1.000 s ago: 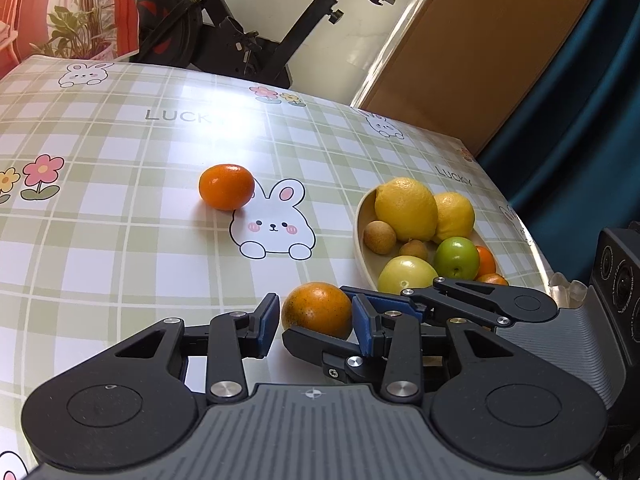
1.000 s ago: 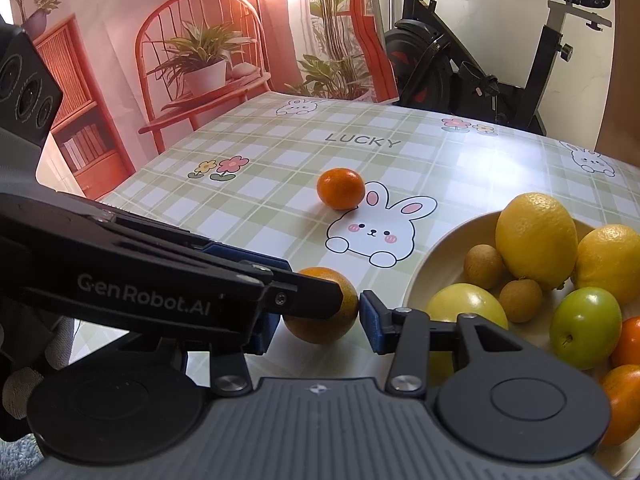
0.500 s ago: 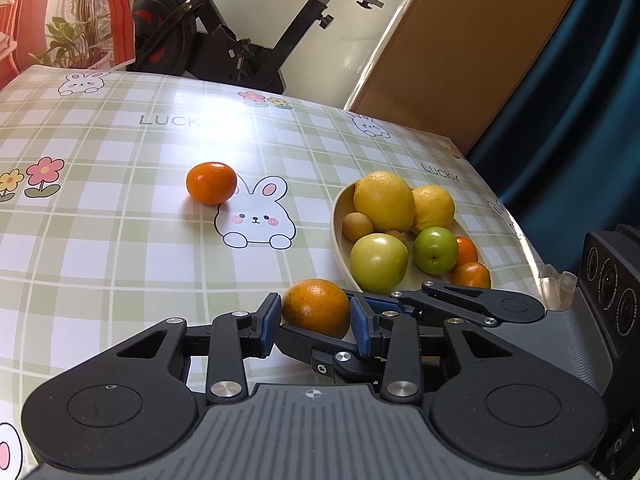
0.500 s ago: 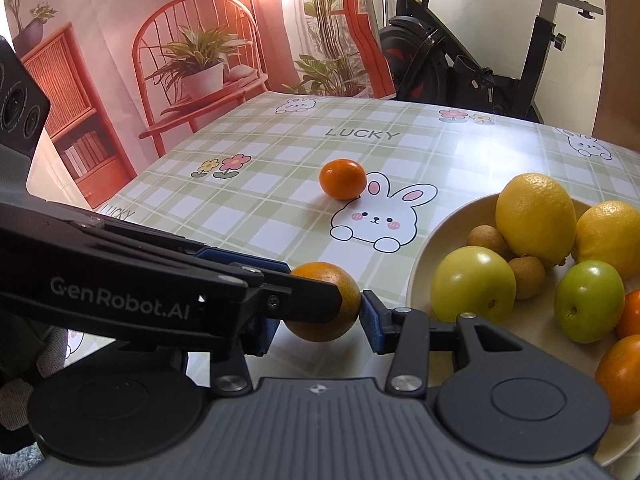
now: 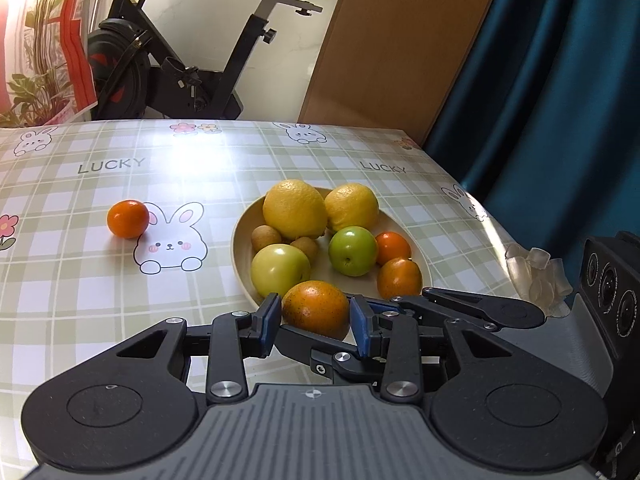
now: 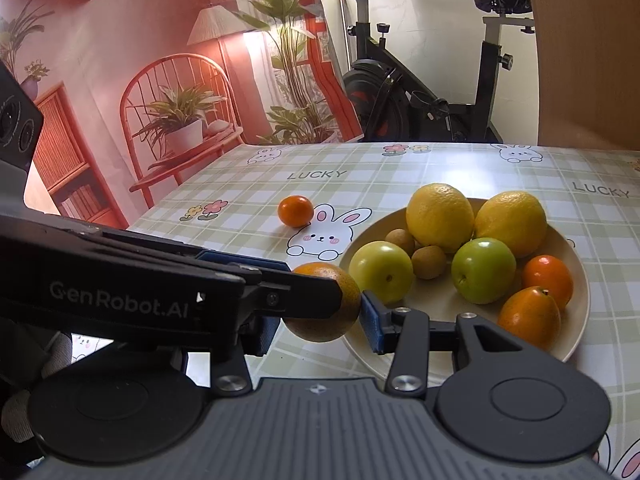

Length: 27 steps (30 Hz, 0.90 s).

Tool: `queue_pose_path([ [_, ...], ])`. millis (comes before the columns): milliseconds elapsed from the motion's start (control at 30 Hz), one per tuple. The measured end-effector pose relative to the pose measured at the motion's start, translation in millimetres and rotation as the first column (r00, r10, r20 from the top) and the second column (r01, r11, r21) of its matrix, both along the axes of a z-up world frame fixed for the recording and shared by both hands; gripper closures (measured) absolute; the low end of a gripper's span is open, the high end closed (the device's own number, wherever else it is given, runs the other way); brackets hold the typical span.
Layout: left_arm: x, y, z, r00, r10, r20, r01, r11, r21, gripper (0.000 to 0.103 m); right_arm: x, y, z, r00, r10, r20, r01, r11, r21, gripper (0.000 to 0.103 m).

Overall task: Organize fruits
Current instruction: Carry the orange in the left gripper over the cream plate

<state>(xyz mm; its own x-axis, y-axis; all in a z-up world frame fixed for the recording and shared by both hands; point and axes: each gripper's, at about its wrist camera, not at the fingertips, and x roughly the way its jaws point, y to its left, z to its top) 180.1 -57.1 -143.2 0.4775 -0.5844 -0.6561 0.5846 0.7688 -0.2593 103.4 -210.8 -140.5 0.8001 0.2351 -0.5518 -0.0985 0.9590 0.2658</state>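
Both my jaws are closed on one orange [image 5: 316,310]: the left gripper [image 5: 316,322] pinches it between blue pads, and the right gripper [image 6: 320,314] clamps the same fruit, the two crossing at it. The orange hangs at the near rim of the plate [image 5: 240,240], above the worktop [image 5: 80,280].

On the plate I count two lemons [image 5: 295,208], two green apples [image 5: 353,251], two small brown fruits [image 5: 266,238] and two small oranges [image 5: 399,278]. One tangerine [image 5: 128,218] lies alone on the worktop, just beside a printed rabbit, well apart from the plate.

My left view shows a teal curtain [image 5: 540,100] and the right gripper's camera housing. My right view shows a pink backdrop with a painted chair [image 6: 176,92] and a gloved hand [image 6: 24,400] at the lower left. An exercise bike [image 6: 420,92] shows in both.
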Motion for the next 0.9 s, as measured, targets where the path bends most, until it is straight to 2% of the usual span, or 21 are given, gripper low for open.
queue_pose_path([
  [267,14.9,-28.5,-8.4,0.998,-0.051,-0.026,0.052,0.998,0.043,0.063,-3.0,-26.7,-11.3,0.997,-0.079,-0.019,0.081,0.994,0.068,0.057],
  [500,32.2,-48.9,-17.7,0.996,-0.065,-0.055,0.068,0.996,0.054,0.063,3.6,-46.0,-20.1,0.987,-0.158,-0.041,0.161,0.984,0.076,0.057],
  [900,44.7,-50.3,-23.0,0.997,-0.035,-0.07,0.038,0.999,0.036,0.063,19.4,-45.6,-28.6,0.988,-0.151,-0.038,0.153,0.987,0.05,0.057],
])
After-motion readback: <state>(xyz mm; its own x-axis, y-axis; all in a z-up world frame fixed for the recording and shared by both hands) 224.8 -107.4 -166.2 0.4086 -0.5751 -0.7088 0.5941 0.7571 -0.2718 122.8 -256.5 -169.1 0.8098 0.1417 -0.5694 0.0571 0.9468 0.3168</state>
